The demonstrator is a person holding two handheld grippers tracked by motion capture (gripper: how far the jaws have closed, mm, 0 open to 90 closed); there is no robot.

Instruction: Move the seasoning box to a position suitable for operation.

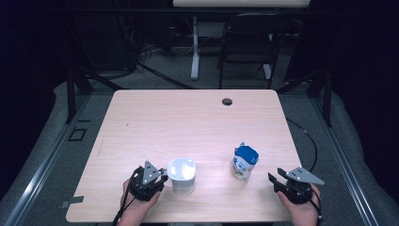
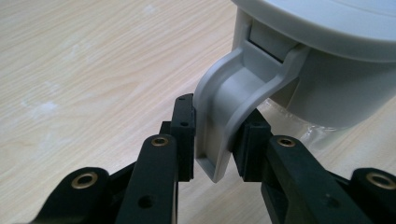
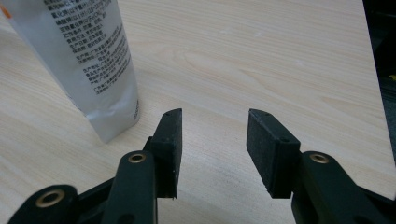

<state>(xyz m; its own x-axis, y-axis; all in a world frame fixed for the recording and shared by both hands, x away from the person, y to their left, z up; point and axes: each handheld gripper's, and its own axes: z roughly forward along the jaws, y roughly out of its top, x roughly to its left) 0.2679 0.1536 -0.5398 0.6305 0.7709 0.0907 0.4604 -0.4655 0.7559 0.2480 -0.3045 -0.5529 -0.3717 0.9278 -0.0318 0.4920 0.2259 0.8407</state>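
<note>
1. A grey jug (image 1: 181, 174) stands upright near the front edge of the wooden table (image 1: 188, 122), left of the middle. Its lid is on, so what is inside cannot be told.
2. In the left gripper view the jug's handle (image 2: 224, 116) curves down from under the lid rim and ends free above the table. A bit of clear, crinkled film (image 2: 299, 123) lies at the foot of the jug.
3. The left gripper (image 1: 160, 179) sits just left of the jug and is clamped on the handle: one black pad presses each side of the handle's lower part. The person's left hand (image 1: 136, 207) holds the gripper from the table's front edge.
4. A blue-and-white pouch (image 1: 244, 162) stands upright to the right of the jug, well apart from it. Its top looks open and slightly crumpled; its contents cannot be seen.
5. In the right gripper view the pouch's pale back panel (image 3: 88, 60) with fine print stands on the table to the left of the jaws, clear of them.
6. The right gripper (image 1: 277, 181) is released: its jaws stand apart with only bare tabletop between them, and it sits near the pouch without touching it. The right hand (image 1: 301, 207) holds it at the front right corner.
7. A small round hole (image 1: 227, 101) lies near the table's far edge.
</note>
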